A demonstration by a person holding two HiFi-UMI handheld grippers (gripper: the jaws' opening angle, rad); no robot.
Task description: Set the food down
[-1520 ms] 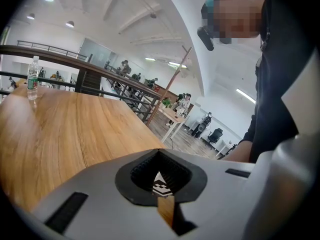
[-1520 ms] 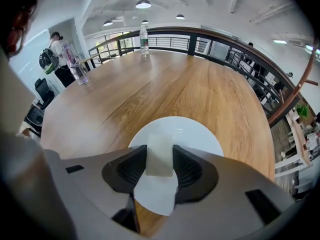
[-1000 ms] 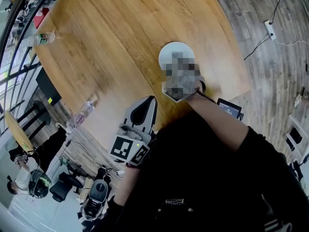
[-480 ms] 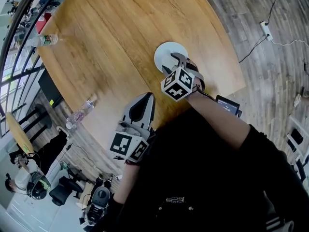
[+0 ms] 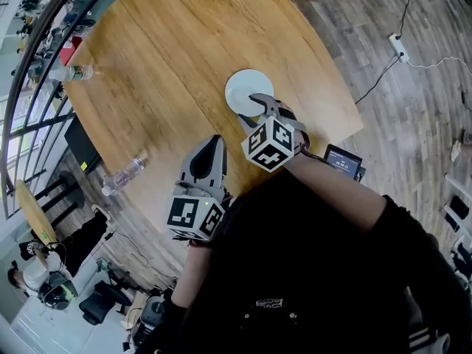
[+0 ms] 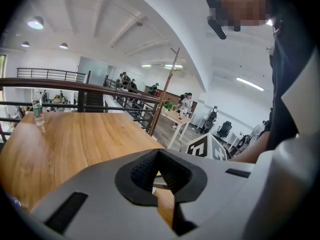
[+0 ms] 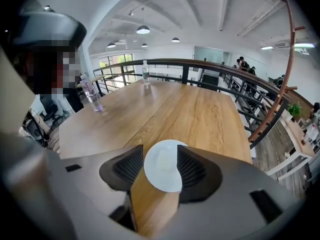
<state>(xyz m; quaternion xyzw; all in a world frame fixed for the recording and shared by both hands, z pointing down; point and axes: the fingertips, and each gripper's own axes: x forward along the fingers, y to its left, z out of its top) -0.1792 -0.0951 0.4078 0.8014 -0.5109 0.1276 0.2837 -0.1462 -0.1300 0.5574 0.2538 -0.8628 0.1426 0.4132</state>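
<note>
A white plate (image 5: pixel 247 88) lies on the round wooden table (image 5: pixel 169 57), and in the right gripper view a pale piece of food (image 7: pixel 164 160) rests on the plate (image 7: pixel 161 178). My right gripper (image 5: pixel 265 107) hovers at the plate's near edge; seen from its own camera the right gripper (image 7: pixel 160 164) is open with nothing between the jaws. My left gripper (image 5: pixel 214 141) is over the table's near edge, left of the plate. Its own view shows the left gripper (image 6: pixel 159 153) with jaws meeting and holding nothing.
One water bottle (image 5: pixel 74 72) stands at the table's far left and another bottle (image 5: pixel 124 174) lies near the left edge. A small screen device (image 5: pixel 342 160) sits beside the table's right edge. A railing and other tables lie beyond.
My right gripper has drawn back from over the plate toward me, leaving more of the plate uncovered. The left gripper has barely moved.
</note>
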